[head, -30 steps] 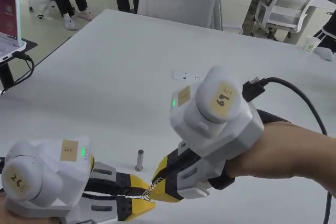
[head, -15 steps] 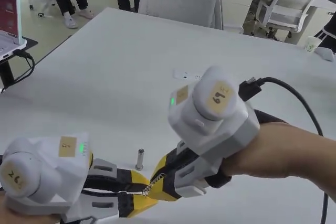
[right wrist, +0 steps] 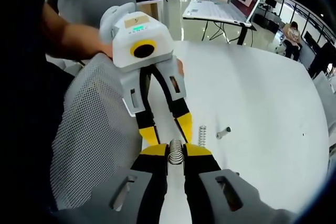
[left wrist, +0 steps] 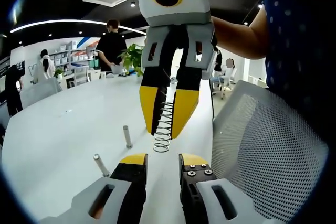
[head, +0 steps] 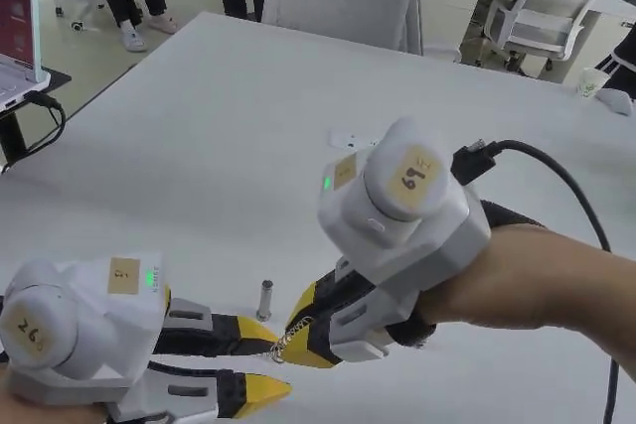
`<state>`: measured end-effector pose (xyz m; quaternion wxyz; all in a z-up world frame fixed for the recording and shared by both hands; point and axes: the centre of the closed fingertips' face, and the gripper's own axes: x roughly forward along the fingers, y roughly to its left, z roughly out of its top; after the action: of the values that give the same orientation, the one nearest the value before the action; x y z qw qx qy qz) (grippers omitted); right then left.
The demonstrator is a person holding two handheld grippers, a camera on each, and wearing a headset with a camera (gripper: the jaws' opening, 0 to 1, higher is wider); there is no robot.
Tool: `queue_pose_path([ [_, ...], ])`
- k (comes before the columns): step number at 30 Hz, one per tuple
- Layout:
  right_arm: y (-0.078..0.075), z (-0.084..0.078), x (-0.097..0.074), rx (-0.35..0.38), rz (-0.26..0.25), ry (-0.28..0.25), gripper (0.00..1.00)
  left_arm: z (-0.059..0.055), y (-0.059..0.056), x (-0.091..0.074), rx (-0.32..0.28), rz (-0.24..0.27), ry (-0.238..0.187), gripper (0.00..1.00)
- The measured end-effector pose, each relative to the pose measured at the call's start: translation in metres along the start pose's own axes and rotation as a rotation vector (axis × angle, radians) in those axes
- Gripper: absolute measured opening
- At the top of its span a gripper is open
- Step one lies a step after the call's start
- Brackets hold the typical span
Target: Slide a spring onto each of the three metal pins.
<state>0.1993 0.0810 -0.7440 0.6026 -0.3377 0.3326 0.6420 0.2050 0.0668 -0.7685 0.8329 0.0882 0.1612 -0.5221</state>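
Note:
My right gripper [head: 290,338] [right wrist: 176,151] is shut on a small metal spring [head: 281,347] [left wrist: 164,127] [right wrist: 176,154], held by one end so it sticks out past the yellow tips. Facing it, my left gripper [head: 260,359] [left wrist: 164,160] stands open, its tips just short of the spring's free end and not touching it. A bare metal pin [head: 265,300] [left wrist: 126,136] stands upright on the white table [head: 248,146] just behind the two grippers. A second pin [left wrist: 100,163] stands close by. In the right gripper view an upright pin [right wrist: 202,134] looks coiled, with another pin [right wrist: 223,132] beside it.
A small white card [head: 350,142] lies further back on the table. Office chairs [head: 333,7] stand along the far edge, and people stand beyond them. A mesh chair back [left wrist: 262,145] is close by the grippers. A laptop [head: 15,27] sits on a stand at far left.
The left gripper's jaws have spread apart and drawn back slightly from the spring. The right gripper has kept its hold on the spring and lifted it a little.

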Motion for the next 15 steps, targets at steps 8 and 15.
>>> queue_pose_path([
  [8,-0.006,-0.003,-0.007,0.007,-0.022,-0.002,0.08,-0.01,0.011,-0.012,-0.047,0.052,0.007,0.33],
  [15,-0.012,-0.007,-0.013,0.018,-0.042,0.004,0.08,-0.016,0.022,-0.024,-0.069,0.114,0.01,0.46],
])
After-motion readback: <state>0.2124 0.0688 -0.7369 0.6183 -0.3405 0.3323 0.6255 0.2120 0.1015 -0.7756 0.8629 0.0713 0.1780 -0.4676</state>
